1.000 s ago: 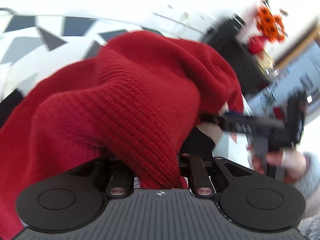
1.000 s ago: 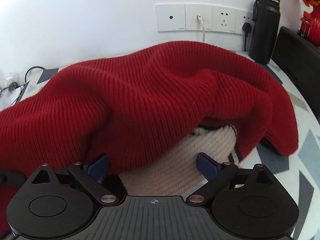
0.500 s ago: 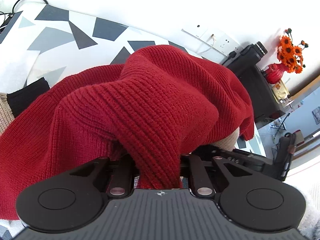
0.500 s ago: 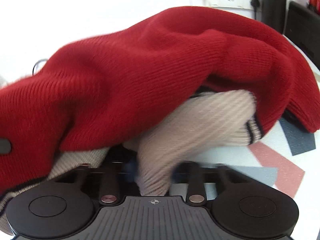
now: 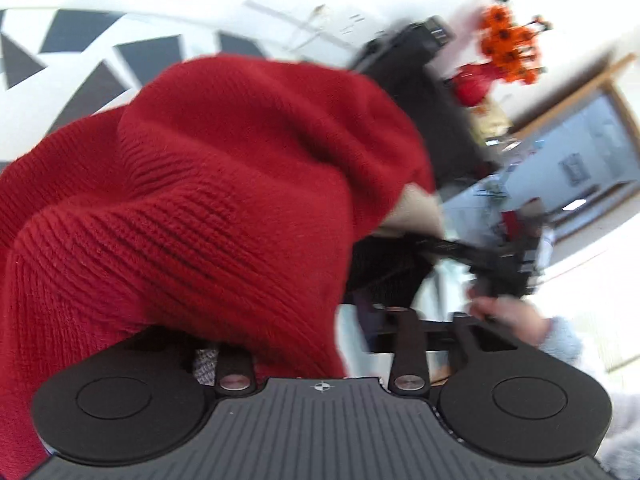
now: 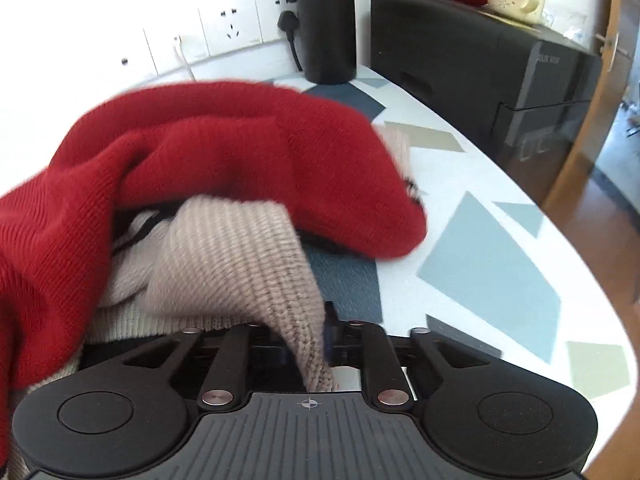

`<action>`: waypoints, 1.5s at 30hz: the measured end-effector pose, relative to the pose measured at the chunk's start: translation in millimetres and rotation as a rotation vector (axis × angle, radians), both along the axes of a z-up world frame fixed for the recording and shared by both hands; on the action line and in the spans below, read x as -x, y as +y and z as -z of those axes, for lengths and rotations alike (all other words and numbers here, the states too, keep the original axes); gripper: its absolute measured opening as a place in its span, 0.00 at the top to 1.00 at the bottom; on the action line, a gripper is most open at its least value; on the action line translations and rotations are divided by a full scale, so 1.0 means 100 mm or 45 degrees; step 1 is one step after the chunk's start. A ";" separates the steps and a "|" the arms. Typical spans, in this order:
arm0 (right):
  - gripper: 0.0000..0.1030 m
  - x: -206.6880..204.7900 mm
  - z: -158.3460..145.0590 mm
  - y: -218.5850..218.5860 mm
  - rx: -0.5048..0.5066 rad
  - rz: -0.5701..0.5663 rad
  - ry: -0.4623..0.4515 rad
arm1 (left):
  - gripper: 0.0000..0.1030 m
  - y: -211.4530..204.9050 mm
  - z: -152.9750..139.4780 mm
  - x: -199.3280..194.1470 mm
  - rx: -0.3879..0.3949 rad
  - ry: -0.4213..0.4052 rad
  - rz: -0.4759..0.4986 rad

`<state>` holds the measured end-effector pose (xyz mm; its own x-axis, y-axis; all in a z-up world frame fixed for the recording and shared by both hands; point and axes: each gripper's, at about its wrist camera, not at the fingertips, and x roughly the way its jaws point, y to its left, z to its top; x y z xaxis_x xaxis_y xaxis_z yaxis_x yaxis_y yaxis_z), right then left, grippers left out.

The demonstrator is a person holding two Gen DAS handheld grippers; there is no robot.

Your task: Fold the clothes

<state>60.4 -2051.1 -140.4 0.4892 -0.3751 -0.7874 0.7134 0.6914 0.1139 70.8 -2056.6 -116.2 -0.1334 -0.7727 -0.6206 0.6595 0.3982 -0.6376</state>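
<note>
The left gripper (image 5: 320, 320) is opening its fingers, red knit sweater (image 5: 208, 200) draped between them over the patterned counter (image 5: 80, 40). The right gripper (image 6: 308, 340) pinches the sweater's beige ribbed part (image 6: 240, 256), fingers closed on it.

In the right wrist view the desk (image 6: 480, 248) lies bare across the right half of the frame, from the red knit sweater (image 6: 224, 152) out to its curved edge: open room for a hand. The sweater heaps over the left and centre, with a beige knit piece (image 6: 240, 264) under it reaching down between the right tongs (image 6: 308, 344). Along the top, a black bottle (image 6: 326, 20) and a plugged-in cable (image 6: 294, 46) stand by the wall sockets (image 6: 232, 26), and a black box (image 6: 480, 68) closes off the upper right. In the left wrist view the sweater fills the left and centre, draped over the left tongs (image 5: 320, 332); bare patterned desk shows only at upper left.
</note>
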 end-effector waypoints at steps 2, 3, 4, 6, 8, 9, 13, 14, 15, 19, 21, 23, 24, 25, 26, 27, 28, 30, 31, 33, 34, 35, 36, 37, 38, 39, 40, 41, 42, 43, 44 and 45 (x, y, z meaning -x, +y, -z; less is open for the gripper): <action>0.67 0.04 -0.05 0.12 0.028 -0.007 0.007 | 0.33 0.15 -0.17 0.01 0.041 -0.030 0.013; 0.65 0.07 -0.08 0.18 0.040 -0.015 0.000 | 0.32 0.25 -0.24 -0.01 0.041 -0.056 0.000; 0.60 0.11 -0.11 0.24 0.052 -0.024 -0.007 | 0.30 0.36 -0.29 -0.03 0.033 -0.084 -0.023; 0.52 0.18 -0.17 0.36 0.071 -0.041 -0.022 | 0.25 0.60 -0.30 -0.09 0.004 -0.130 -0.088; 0.50 0.21 -0.19 0.33 0.047 -0.046 -0.040 | 0.25 0.81 -0.22 -0.17 -0.008 -0.091 -0.153; 0.50 0.21 -0.21 0.29 0.038 -0.045 -0.044 | 0.24 0.90 -0.16 -0.19 -0.014 -0.061 -0.192; 0.49 0.14 -0.25 0.14 0.025 -0.019 -0.048 | 0.24 0.94 0.02 -0.23 0.046 0.093 -0.241; 0.45 0.15 -0.25 0.14 0.019 -0.019 -0.055 | 0.22 0.89 0.06 -0.23 0.080 0.137 -0.230; 0.43 0.16 -0.25 0.15 0.014 -0.021 -0.061 | 0.19 0.83 0.10 -0.22 0.106 0.174 -0.217; 0.38 0.08 -0.13 0.12 0.023 -0.040 -0.040 | 0.21 0.55 0.25 -0.20 0.074 0.165 -0.194; 0.38 0.03 -0.07 0.10 0.010 -0.047 -0.031 | 0.86 0.45 0.25 -0.24 0.036 0.127 -0.212; 0.33 -0.03 0.02 0.08 0.006 -0.062 -0.011 | 0.87 0.49 0.11 -0.27 0.081 0.066 -0.278; 0.33 -0.06 0.06 0.08 0.007 -0.068 0.006 | 0.87 0.55 0.01 -0.29 0.118 0.023 -0.317; 0.33 -0.09 0.12 0.06 0.003 -0.068 0.024 | 0.87 0.64 -0.15 -0.34 0.153 -0.038 -0.366; 0.35 -0.11 0.16 0.05 -0.003 -0.066 0.037 | 0.88 0.77 -0.34 -0.40 0.190 -0.100 -0.429; 0.37 -0.10 0.19 0.03 -0.019 -0.055 0.028 | 0.88 0.89 -0.51 -0.46 0.227 -0.145 -0.485; 0.49 -0.10 0.22 0.02 -0.036 -0.043 0.020 | 0.88 1.03 -0.67 -0.52 0.259 -0.194 -0.546; 0.91 -0.05 0.21 -0.01 -0.057 -0.008 -0.021 | 0.89 1.29 -0.95 -0.62 0.305 -0.288 -0.651; 0.93 -0.01 0.17 -0.02 -0.068 0.011 -0.063 | 0.89 1.42 -1.08 -0.64 0.337 -0.322 -0.686; 0.93 0.14 0.01 0.01 -0.097 0.015 -0.234 | 0.89 1.65 -1.31 -0.63 0.397 -0.392 -0.738; 0.93 0.20 -0.09 0.04 -0.081 0.005 -0.287 | 0.89 1.74 -1.39 -0.61 0.411 -0.435 -0.759; 0.93 0.25 -0.18 0.08 -0.066 -0.004 -0.337 | 0.89 1.82 -1.43 -0.61 0.417 -0.468 -0.793; 0.93 0.28 -0.26 0.11 -0.060 -0.008 -0.369 | 0.89 1.88 -1.44 -0.63 0.411 -0.482 -0.827; 0.93 0.31 -0.33 0.14 -0.054 -0.012 -0.400 | 0.89 1.94 -1.41 -0.66 0.400 -0.484 -0.857; 0.93 0.33 -0.37 0.16 -0.055 -0.020 -0.420 | 0.89 1.98 -1.36 -0.70 0.379 -0.477 -0.888; 0.93 0.31 -0.38 0.17 -0.056 -0.036 -0.419 | 0.88 1.96 -1.26 -0.77 0.335 -0.453 -0.907; 0.93 0.30 -0.39 0.19 -0.055 -0.052 -0.414 | 0.87 1.90 -1.12 -0.87 0.276 -0.418 -0.912; 0.93 0.26 -0.37 0.20 -0.048 -0.069 -0.389 | 0.87 1.84 -0.98 -0.96 0.211 -0.392 -0.909; 0.93 0.22 -0.32 0.21 -0.041 -0.082 -0.358 | 0.87 1.78 -0.81 -1.01 0.143 -0.371 -0.891; 0.93 0.17 -0.27 0.21 -0.044 -0.094 -0.324 | 0.86 1.74 -0.64 -1.05 0.098 -0.335 -0.870; 0.93 0.13 -0.21 0.22 -0.053 -0.097 -0.292 | 0.84 1.72 -0.47 -1.09 0.068 -0.286 -0.849; 0.93 0.09 -0.16 0.22 -0.064 -0.100 -0.260 | 0.74 1.73 -0.34 -1.09 0.055 -0.239 -0.841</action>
